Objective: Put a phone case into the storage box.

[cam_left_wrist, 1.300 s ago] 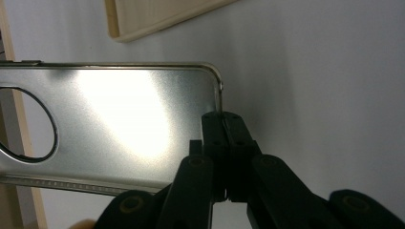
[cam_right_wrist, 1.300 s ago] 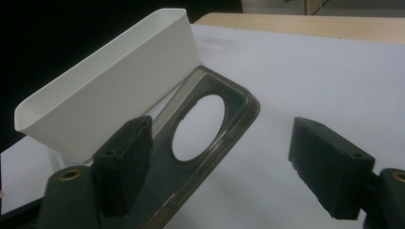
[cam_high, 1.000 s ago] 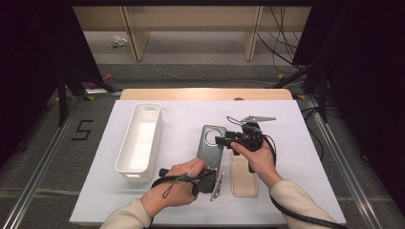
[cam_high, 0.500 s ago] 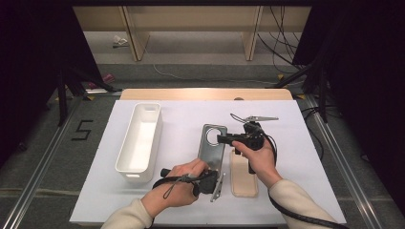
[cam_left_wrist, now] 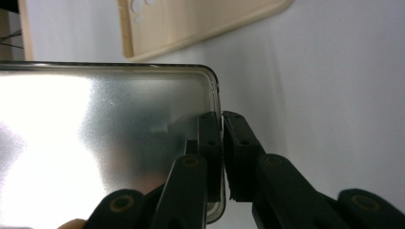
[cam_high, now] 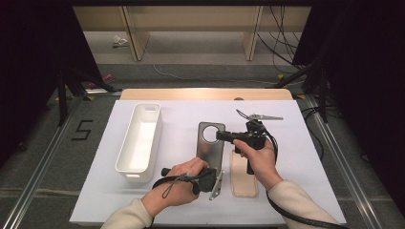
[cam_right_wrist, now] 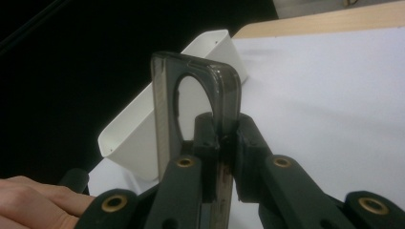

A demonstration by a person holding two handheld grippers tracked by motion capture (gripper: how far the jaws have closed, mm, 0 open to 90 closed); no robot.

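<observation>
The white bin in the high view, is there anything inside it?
No, the white bin shows a bare white floor with nothing lying in it.

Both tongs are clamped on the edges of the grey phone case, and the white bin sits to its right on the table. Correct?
Not quite. In the high view the white bin sits left of the grey phone case, not right. Both the left tongs and right tongs do clamp its edges.

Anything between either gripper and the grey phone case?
Nothing visible. The left gripper is pinched on the grey phone case at its near edge; the right gripper, jaws just closing, clamps the rim beside the camera cutout.
</observation>
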